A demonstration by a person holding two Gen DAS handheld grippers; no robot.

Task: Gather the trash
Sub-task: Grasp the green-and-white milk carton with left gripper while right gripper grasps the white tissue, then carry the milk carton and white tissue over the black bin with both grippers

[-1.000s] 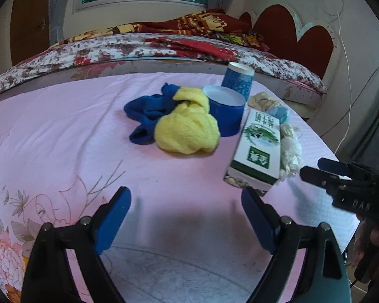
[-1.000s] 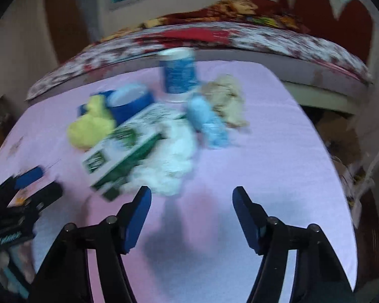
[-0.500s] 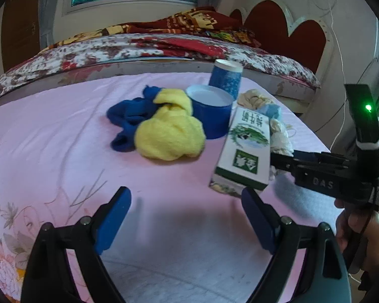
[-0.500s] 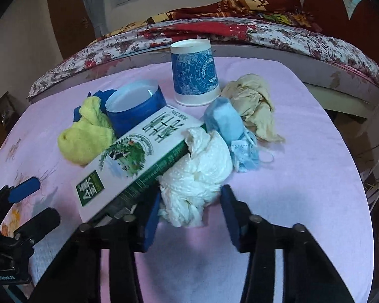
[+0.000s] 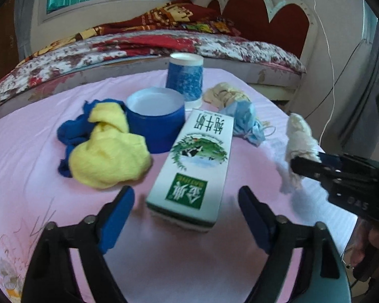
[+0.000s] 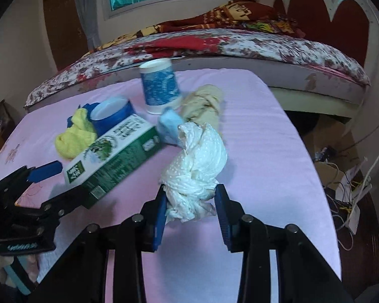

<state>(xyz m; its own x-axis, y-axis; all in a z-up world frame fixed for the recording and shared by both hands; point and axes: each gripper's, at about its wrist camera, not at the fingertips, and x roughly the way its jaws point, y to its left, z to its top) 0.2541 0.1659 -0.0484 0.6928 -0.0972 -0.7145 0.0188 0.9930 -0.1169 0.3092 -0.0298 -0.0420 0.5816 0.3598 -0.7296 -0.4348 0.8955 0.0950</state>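
A green and white carton [image 5: 197, 164] lies on the pink table [image 5: 25, 176] right before my open left gripper [image 5: 185, 217], its near end between the fingers. My right gripper [image 6: 191, 205] is shut on a crumpled white tissue wad [image 6: 197, 166] and holds it lifted off the table; it shows at the right in the left wrist view [image 5: 300, 144]. The carton [image 6: 113, 154] lies left of the wad. Behind are a light blue mask [image 5: 245, 123], a beige crumpled wad [image 5: 224, 94] and a blue paper cup [image 5: 184, 77].
A yellow cloth [image 5: 108, 151] and a dark blue cloth [image 5: 73, 131] lie left of a blue tub [image 5: 156, 118]. A bed [image 5: 164, 43] stands behind the table. Cables and boxes [image 6: 341, 169] lie on the floor right of the table edge.
My right gripper has closed on the white tissue wad and lifted it up and away from the carton. My left gripper has moved forward to the carton's near end.
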